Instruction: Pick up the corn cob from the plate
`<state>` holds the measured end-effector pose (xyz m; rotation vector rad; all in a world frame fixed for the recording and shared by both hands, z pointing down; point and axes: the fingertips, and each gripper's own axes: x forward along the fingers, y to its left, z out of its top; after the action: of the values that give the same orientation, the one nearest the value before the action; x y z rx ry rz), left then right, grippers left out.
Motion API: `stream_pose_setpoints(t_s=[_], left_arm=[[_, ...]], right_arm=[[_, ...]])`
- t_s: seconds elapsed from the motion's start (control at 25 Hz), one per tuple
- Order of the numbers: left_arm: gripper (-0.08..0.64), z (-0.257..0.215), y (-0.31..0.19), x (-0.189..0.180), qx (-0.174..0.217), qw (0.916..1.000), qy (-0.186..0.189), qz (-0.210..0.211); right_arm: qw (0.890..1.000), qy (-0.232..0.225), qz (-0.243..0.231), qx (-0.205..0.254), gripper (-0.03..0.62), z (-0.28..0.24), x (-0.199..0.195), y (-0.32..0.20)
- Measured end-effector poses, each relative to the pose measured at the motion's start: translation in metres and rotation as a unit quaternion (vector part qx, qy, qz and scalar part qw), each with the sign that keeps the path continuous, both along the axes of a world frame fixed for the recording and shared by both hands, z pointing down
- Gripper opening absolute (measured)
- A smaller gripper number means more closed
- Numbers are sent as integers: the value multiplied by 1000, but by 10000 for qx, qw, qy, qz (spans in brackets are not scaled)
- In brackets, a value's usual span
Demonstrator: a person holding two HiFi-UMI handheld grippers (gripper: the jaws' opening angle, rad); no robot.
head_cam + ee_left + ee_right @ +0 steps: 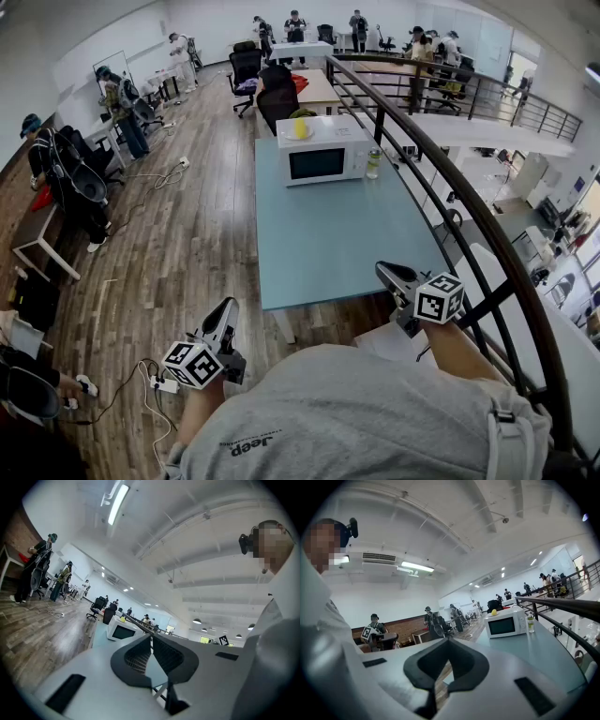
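Far ahead of the 2 tools, the small yellow corn cob (300, 126) sits atop the white box microwave (319, 161) at the pale blue counter's (328, 244) far end; left tool (230, 307) and right tool (382, 270) have jaws together, empty; the right looks nearer

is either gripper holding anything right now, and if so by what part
Nothing is held. The left gripper and the right gripper each have their jaws shut together, with nothing between them.
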<state>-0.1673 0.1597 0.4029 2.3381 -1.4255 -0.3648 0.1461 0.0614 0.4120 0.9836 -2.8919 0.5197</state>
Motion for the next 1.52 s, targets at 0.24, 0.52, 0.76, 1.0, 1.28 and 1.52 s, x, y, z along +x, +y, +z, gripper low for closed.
stream_pose_setpoints(t_s=[0.24, 0.52, 0.76, 1.0, 1.28, 1.52], left_arm=[[31, -2, -5, -2, 37, 9999, -79, -57], [31, -6, -10, 4, 72, 9999, -73, -127], [31, -5, -17, 24, 73, 9999, -74, -123], [31, -7, -27, 55, 92, 9998, -106, -109], [31, -1, -34, 101, -34, 10000, -70, -10], [31, 0, -46, 129, -141, 9997, -136, 139]], right_arm=[[10000, 29, -9, 80, 5, -3, -2, -6], [9999, 51, -29, 111, 5, -8, 8, -12], [9999, -41, -87, 61, 5, -11, 23, -15], [9999, -44, -114, 115, 5, -12, 47, -21], [9997, -118, -175, 103, 5, -12, 81, -21], [9996, -214, -175, 45, 5, -2, 103, -28]])
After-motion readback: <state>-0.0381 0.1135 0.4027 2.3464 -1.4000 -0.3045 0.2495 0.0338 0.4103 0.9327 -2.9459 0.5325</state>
